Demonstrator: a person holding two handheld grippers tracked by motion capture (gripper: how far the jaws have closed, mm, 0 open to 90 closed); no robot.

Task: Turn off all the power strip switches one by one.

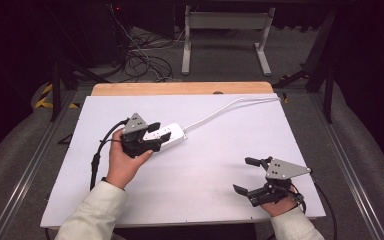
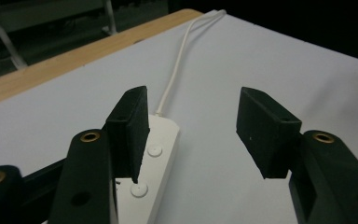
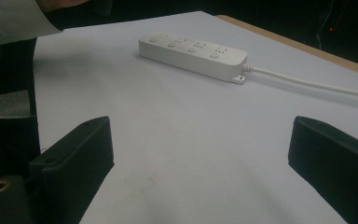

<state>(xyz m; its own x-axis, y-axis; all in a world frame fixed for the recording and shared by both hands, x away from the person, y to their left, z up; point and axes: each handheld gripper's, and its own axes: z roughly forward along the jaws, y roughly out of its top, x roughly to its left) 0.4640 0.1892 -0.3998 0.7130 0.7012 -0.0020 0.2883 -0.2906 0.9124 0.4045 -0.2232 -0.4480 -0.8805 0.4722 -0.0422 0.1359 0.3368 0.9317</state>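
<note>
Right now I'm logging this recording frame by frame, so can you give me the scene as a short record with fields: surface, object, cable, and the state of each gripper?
surface: white table top with a wooden strip along the far edge
object: white power strip, lying flat, left of centre
cable: white cord running from the strip to the far right edge
left gripper: jaws open, over the power strip, one jaw above its buttons
right gripper: jaws open, near the front right, nothing between them
</note>
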